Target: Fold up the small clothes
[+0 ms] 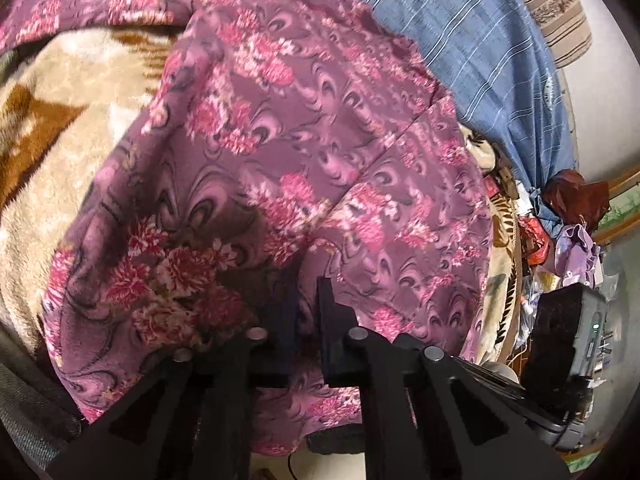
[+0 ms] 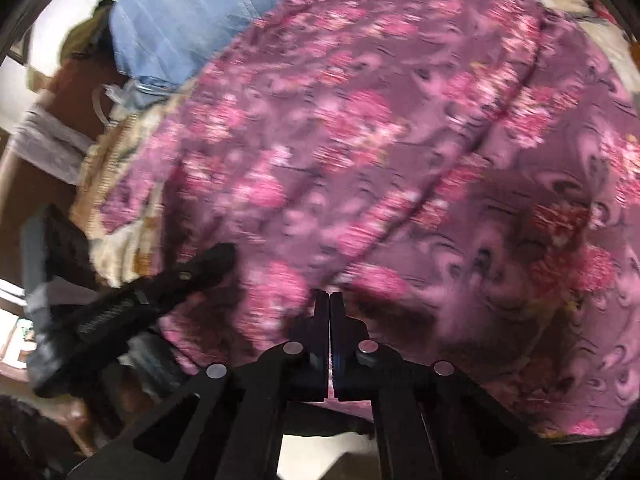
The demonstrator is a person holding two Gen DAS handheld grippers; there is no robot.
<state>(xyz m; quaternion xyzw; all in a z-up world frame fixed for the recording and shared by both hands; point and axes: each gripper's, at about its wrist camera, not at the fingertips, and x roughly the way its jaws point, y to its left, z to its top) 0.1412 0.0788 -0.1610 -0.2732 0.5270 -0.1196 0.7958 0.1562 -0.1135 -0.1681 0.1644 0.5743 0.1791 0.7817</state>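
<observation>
- I am clamping my left gripper (image 1: 306, 300) and right gripper (image 2: 329, 304) together on the near hem of the floral garment (image 1: 300, 128).
- It is looking light, limp and slippery; I am judging its edges the best hold.

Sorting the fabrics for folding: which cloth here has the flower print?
The purple cloth, covered in pink flowers and lying in front of both grippers. The blue cloth is striped, and the beige blanket is plush with brown patches.

Bedroom; plush blanket (image 1: 52, 128), pillow (image 1: 460, 20)

Thin floral cloth garment (image 1: 304, 152), plush blanket (image 1: 60, 128)
</observation>
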